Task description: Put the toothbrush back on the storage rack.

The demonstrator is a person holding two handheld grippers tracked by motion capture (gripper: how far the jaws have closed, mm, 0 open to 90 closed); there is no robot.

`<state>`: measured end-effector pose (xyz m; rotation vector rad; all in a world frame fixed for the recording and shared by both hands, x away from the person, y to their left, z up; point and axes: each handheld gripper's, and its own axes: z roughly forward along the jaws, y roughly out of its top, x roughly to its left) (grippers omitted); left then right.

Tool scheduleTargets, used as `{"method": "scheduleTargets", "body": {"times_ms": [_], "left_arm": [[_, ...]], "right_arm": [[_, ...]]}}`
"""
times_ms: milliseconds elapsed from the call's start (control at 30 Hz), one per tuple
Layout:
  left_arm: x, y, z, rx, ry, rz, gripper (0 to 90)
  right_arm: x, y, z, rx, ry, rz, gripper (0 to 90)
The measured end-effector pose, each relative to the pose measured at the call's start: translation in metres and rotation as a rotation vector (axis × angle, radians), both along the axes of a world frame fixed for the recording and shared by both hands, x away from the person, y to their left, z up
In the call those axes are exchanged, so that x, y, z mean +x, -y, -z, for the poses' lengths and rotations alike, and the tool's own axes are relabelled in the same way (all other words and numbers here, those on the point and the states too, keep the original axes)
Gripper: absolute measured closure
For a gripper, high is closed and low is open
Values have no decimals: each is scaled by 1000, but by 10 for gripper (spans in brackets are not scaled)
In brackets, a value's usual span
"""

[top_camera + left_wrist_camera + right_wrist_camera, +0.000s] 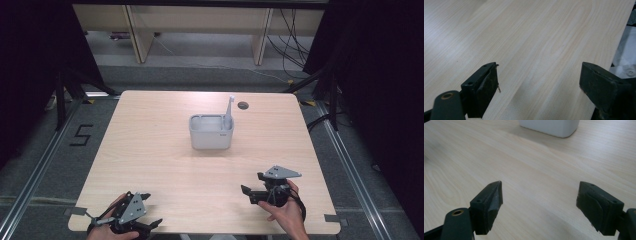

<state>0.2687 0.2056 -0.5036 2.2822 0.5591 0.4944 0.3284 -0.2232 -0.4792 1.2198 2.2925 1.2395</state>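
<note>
One grey tub [211,134], one white utensil [229,111], two claws [150,210]

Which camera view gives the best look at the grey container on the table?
The high view: it shows the whole grey container, with its open top, near the middle of the table, and a white utensil standing in it. The right gripper view shows just its lower edge. The left gripper view looks at bare tabletop.

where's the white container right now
In the high view the white container stands mid-table, slightly toward the far edge, a thin white stick upright in its right end, well ahead of both tools.
</note>
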Motion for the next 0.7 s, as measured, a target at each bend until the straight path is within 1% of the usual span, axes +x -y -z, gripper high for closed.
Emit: {"method": "scheduleTargets", "body": {"times_ms": [33, 67, 100, 133, 167, 200, 233, 267, 300, 333, 367, 433, 467, 500, 533, 567, 600, 633, 667, 700], "left_arm": [[0, 0, 0, 2, -3, 1, 148], [0, 0, 0, 2, 3, -4, 148], [0, 0, 0, 3, 4, -6, 148], [0, 0, 0, 3, 6, -6, 148], [0, 0, 0, 13, 10, 2, 148], [0, 0, 0, 13, 10, 2, 148], [0, 0, 0, 4, 6, -4, 148], [0, 0, 0, 4, 6, -4, 148], [0, 0, 0, 3, 5, -6, 148], [0, 0, 0, 4, 6, -6, 148], [0, 0, 0, 16, 11, 1, 148], [0, 0, 0, 10, 9, 0, 148], [0, 0, 0, 5, 4, -6, 148], [0, 0, 0, 4, 5, -6, 148], [0, 0, 0, 15, 12, 0, 148], [0, 0, 0, 16, 11, 2, 148], [0, 0, 0, 16, 11, 2, 148], [0, 0, 0, 6, 4, -6, 148], [0, 0, 0, 6, 4, -6, 148], [0, 0, 0, 13, 11, 0, 148]], "right_arm": [[-2, 0, 0, 2, -7, 10, 214], [-1, 2, 1, -20, 16, -10, 210], [-4, 1, 1, -11, 1, -8, 207], [-7, 2, 2, -25, -6, -3, 198], [-7, 3, 3, -20, -17, -17, 193], [-7, 3, 3, -20, -17, -17, 193], [-11, 2, 4, -38, -38, -8, 185], [-11, 2, 4, -38, -38, -8, 185], [-11, 3, 5, -49, -29, -21, 180], [-13, 4, 6, -82, -23, -25, 178], [-14, 3, 7, -84, -31, -32, 178], [-17, 3, 7, -93, -39, -26, 177], [-17, 3, 8, -90, -39, -51, 177], [-19, 3, 8, -106, -41, -41, 177], [-21, 2, 9, -99, -40, -45, 177], [-23, 3, 10, -106, -42, -42, 177], [-23, 3, 10, -106, -42, -42, 177], [-24, 4, 10, -118, -55, -53, 176], [-25, 4, 11, -123, -53, -48, 176], [-25, 5, 12, -133, -49, -67, 176]]}}
